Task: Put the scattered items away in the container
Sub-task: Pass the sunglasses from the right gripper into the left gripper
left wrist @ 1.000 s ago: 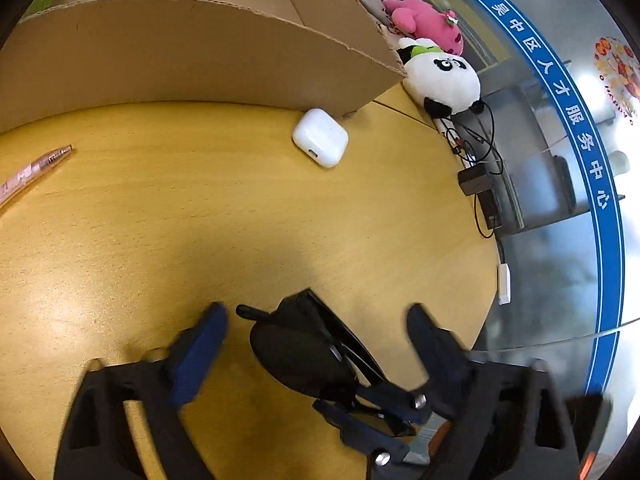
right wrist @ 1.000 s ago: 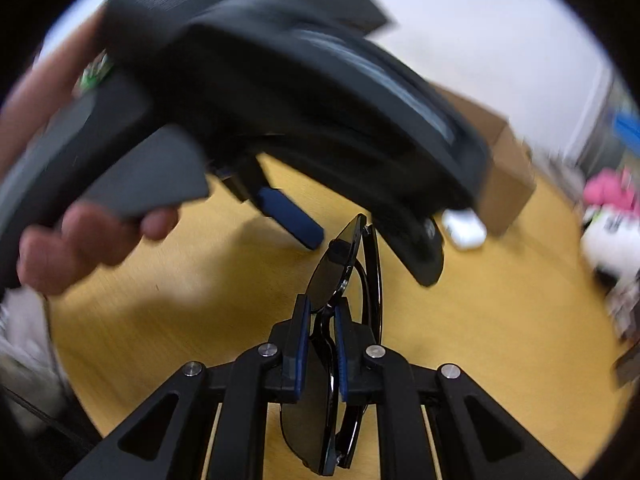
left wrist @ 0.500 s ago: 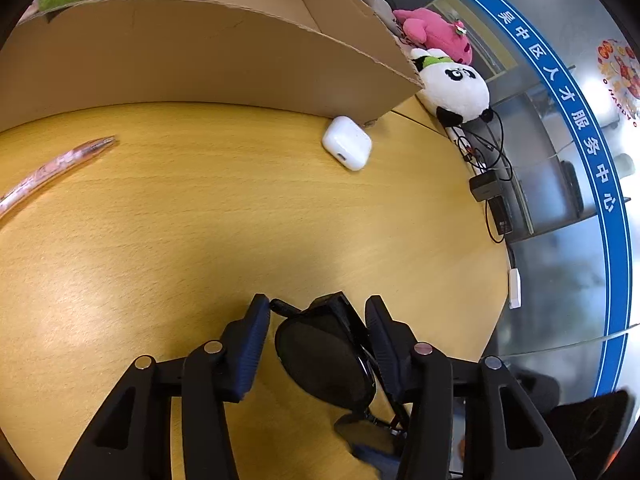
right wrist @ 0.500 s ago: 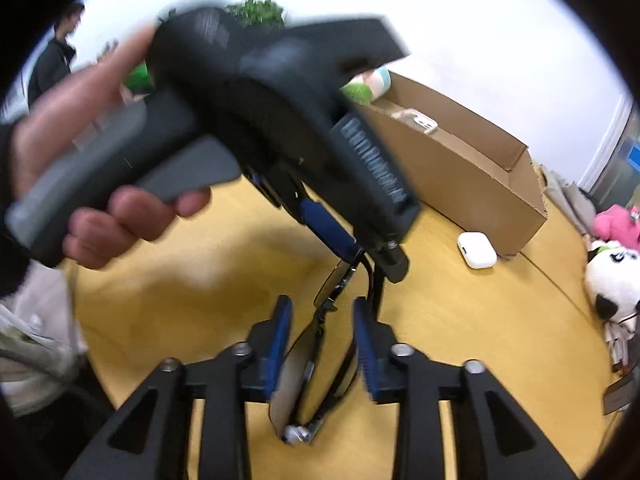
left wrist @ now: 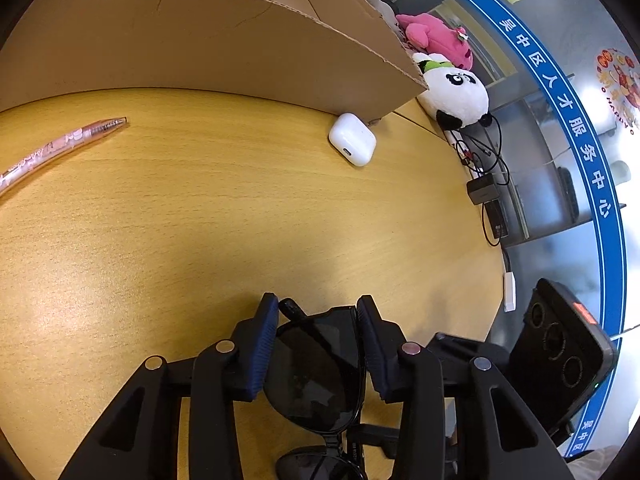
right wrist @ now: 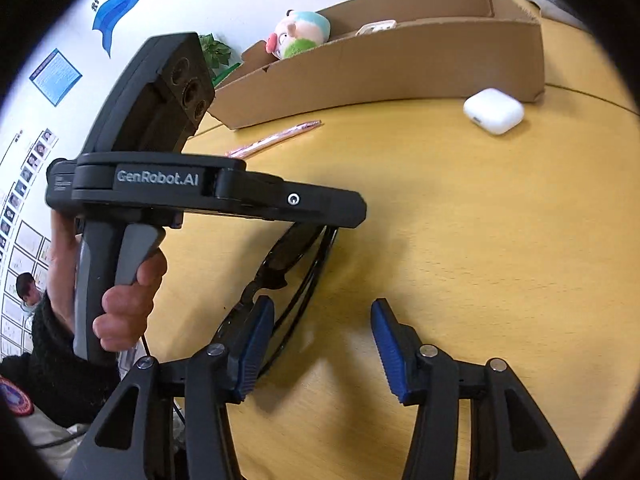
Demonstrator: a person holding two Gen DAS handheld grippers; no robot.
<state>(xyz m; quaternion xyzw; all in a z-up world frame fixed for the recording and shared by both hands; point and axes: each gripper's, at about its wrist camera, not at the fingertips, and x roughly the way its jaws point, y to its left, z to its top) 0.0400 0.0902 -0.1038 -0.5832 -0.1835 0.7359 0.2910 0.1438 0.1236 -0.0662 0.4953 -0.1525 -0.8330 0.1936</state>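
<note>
Low over the yellow desk (left wrist: 200, 220), the left gripper (left wrist: 318, 344) angles downward, its jaws closing on the black sunglasses (left wrist: 320, 372), pads against one lens. A hand (right wrist: 128, 304) grips its handle. Beside it, the right gripper (right wrist: 322, 344) tilts down too, jaws spread and closing slightly, nothing between them. Cardboard box (left wrist: 200, 40) stands behind.
</note>
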